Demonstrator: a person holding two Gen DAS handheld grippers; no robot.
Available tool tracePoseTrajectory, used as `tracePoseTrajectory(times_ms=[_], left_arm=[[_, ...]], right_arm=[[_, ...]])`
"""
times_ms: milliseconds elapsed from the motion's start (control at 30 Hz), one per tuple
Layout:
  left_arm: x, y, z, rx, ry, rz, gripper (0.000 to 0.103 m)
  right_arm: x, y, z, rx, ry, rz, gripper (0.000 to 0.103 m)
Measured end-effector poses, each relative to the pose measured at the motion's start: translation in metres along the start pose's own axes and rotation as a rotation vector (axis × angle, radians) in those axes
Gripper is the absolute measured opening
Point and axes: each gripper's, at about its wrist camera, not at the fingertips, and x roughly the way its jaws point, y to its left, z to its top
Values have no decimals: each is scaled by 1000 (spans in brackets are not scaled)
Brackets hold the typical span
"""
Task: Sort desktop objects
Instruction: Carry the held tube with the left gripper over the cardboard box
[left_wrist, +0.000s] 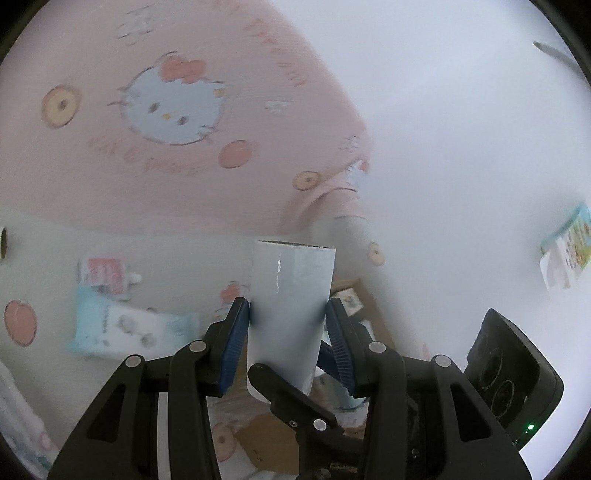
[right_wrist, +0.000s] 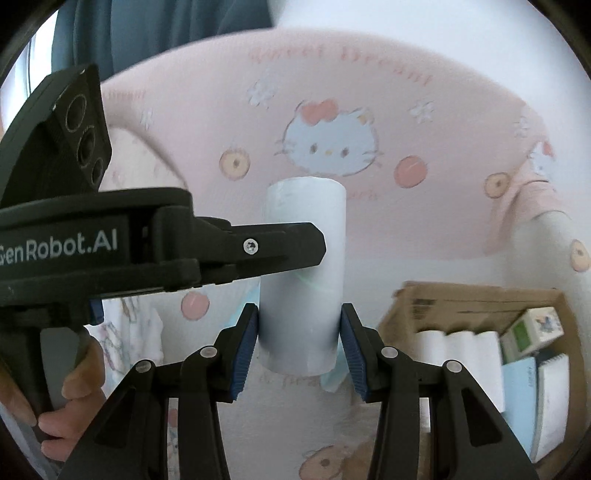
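A white paper roll (left_wrist: 291, 280) is held upright in the air, its cardboard core showing at the top. My left gripper (left_wrist: 288, 306) is shut on the roll's middle, both blue pads pressed against its sides. In the right wrist view my right gripper (right_wrist: 299, 314) is shut on the lower part of the same roll (right_wrist: 304, 214). A black finger of the left gripper (right_wrist: 291, 247) crosses in from the left and lies against the roll higher up. One right-gripper finger (left_wrist: 284, 395) shows low in the left wrist view.
A cardboard box (right_wrist: 461, 291) at lower right holds white rolls (right_wrist: 458, 350), notebooks and a small carton. A pink cartoon-cat cushion (right_wrist: 369, 110) fills the background. A blue wipes pack (left_wrist: 122, 328) and a red pouch (left_wrist: 107, 275) lie on the patterned cloth. A hand (right_wrist: 74, 398) grips the left handle.
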Motion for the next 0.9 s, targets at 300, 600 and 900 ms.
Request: tracePoseTrajectory(times_ms=[300, 600, 900], left_arm=[[21, -54, -3, 102, 44, -1, 47], [53, -88, -5, 136, 97, -4, 47], [98, -116, -12, 125, 184, 2, 47]], right_arm=[[-33, -39, -6, 40, -49, -31, 42], [-49, -73, -15, 101, -45, -46, 42], [-60, -124, -32, 197, -24, -46, 42]])
